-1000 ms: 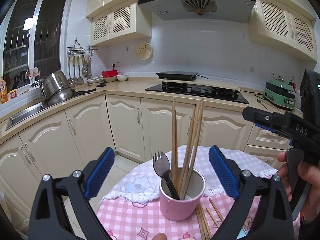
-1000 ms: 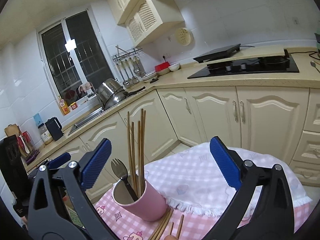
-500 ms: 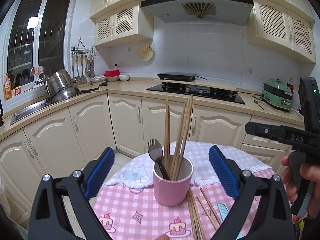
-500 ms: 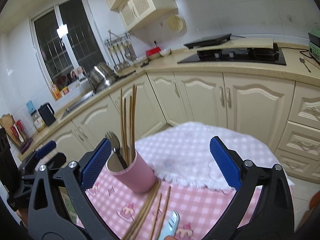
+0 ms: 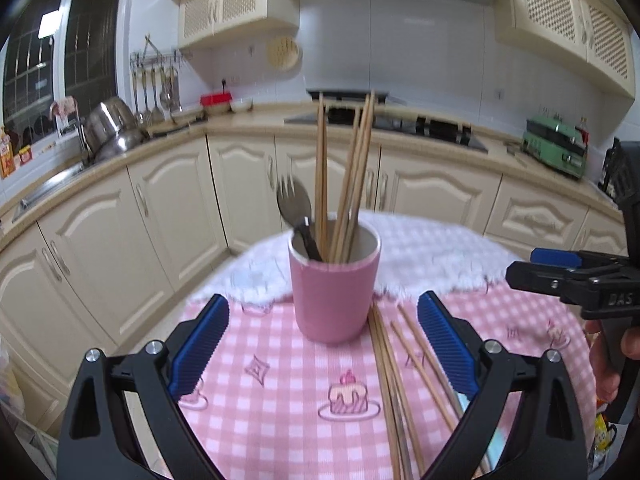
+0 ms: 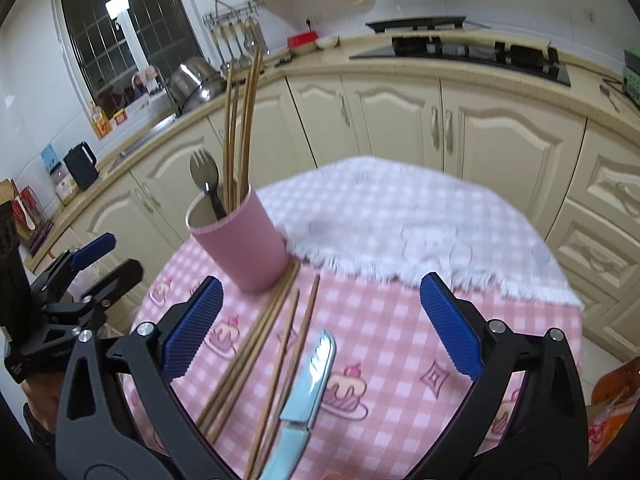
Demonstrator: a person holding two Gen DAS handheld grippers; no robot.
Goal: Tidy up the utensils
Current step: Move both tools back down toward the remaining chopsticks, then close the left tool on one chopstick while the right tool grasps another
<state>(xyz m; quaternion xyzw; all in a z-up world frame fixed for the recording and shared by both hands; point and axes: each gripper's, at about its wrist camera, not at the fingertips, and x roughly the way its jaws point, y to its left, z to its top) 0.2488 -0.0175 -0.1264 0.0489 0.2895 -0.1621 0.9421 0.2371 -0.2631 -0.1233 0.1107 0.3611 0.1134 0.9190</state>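
Both tongs gape empty; loose chopsticks run off frame's bottom edge.

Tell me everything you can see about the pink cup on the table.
The pink cup is a plain, handle-free cylinder with a matte pink outside and pale cream inside, probably ceramic or plastic. It stands upright on the pink checked tablecloth, just in front of the white fringed cloth. Inside stand several wooden chopsticks and a grey metal spork, head up. More loose chopsticks lie on the table with their tips at its base. Neither gripper touches it.
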